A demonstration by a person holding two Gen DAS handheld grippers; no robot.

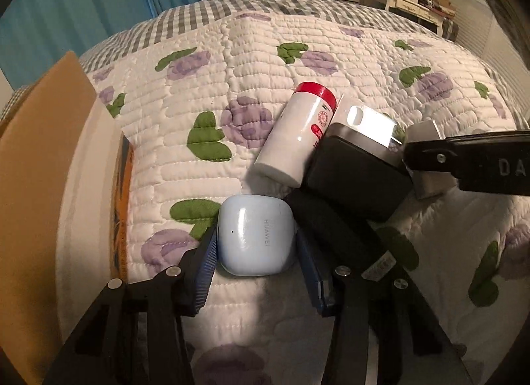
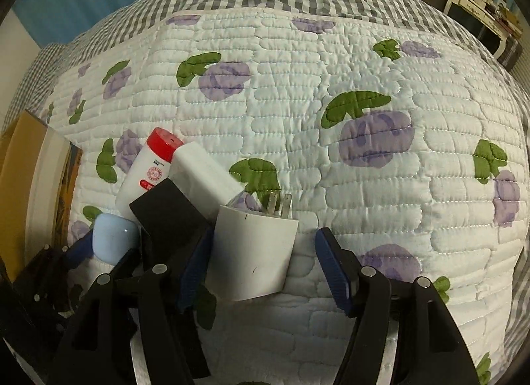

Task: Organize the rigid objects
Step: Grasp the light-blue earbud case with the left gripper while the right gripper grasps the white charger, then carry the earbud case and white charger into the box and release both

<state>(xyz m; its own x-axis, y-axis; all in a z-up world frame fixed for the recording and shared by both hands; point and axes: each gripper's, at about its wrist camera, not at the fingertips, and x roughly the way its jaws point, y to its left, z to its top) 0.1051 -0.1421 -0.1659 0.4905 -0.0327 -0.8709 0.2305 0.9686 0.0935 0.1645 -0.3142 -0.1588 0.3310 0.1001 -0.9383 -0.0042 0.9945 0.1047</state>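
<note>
Pale-blue glossy earbud case (image 1: 256, 234): I'm straddling it with my left hand-held gripper (image 1: 256, 252), jaws wide; right hand-held gripper (image 2: 261, 265), wide, brackets white plastic charger (image 2: 253, 252). Next: closing squarely.

"HUAWEI" runs down the front of the pale blue earbud case (image 1: 256, 236) — lower centre. "DA" shows on the black gripper arm (image 1: 480, 166) — right edge, cut off.

Both fisheye views sit low and close over the quilted bed (image 1: 331, 54), looking forward along their own tongs toward the checked far edge and the room's furniture. The left wrist view faces the cluster of things head-on; the right wrist view sees it off to its left. Both share the red-capped bottle (image 1: 298, 133) (image 2: 145, 169).
</note>
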